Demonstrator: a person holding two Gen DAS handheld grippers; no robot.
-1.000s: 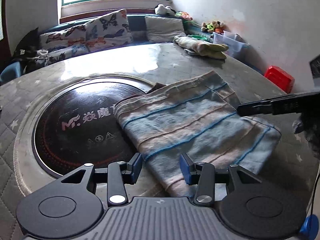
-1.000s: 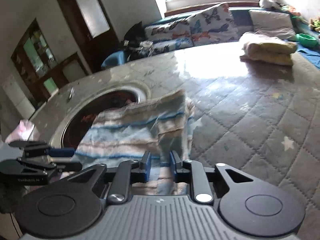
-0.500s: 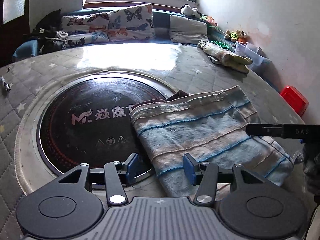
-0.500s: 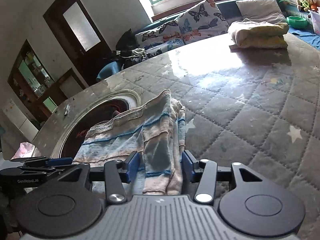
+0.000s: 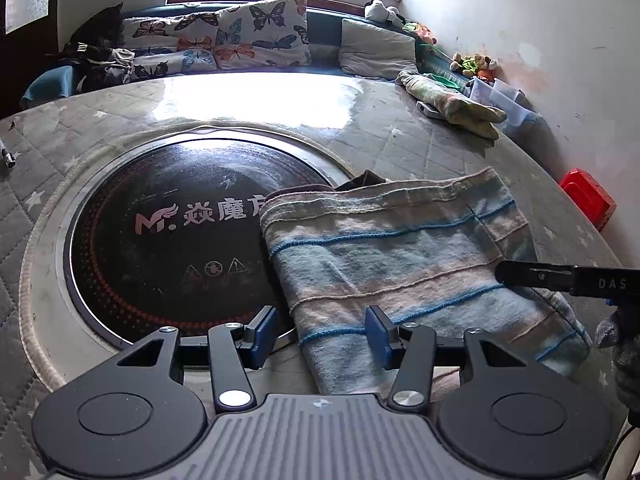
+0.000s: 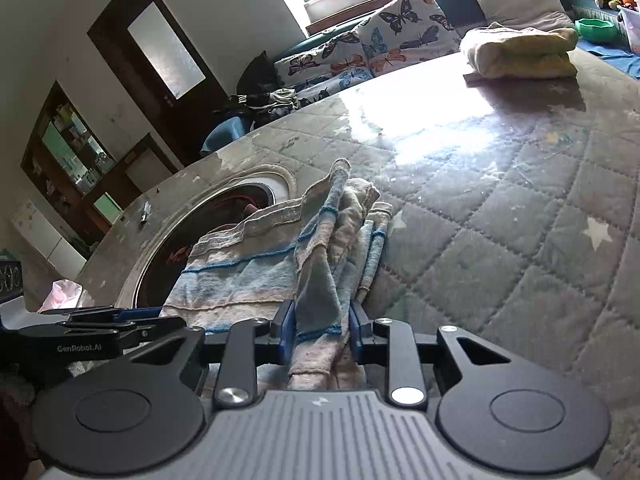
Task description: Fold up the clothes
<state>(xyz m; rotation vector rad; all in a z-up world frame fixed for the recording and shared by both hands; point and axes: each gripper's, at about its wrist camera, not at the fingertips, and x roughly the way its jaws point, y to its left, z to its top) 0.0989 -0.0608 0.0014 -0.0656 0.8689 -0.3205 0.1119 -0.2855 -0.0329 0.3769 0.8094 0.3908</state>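
A blue, pink and beige striped garment [image 5: 400,248] lies folded on the quilted round table, its left edge over the black hob. My left gripper [image 5: 320,334] is open and straddles the garment's near left edge, with the pads apart from the cloth. At the garment's right edge, my right gripper [image 6: 322,332] has both pads pressed on a bunched fold of the garment [image 6: 248,264], and the fold rises ahead of the fingers. The right gripper's finger [image 5: 520,274] shows in the left wrist view. The left gripper [image 6: 120,320] appears low at the left of the right wrist view.
A round black glass hob [image 5: 168,240] is set into the table's middle. A folded yellowish cloth pile [image 6: 520,52] sits at the far edge. The quilted cover [image 6: 520,220] spreads to the right. A red box [image 5: 586,198] stands on the floor, and cushions line a bench under the window.
My right gripper opened half a second ago and has now narrowed onto a thicker bunch of the garment's edge. My left gripper stayed open and drew back slightly.
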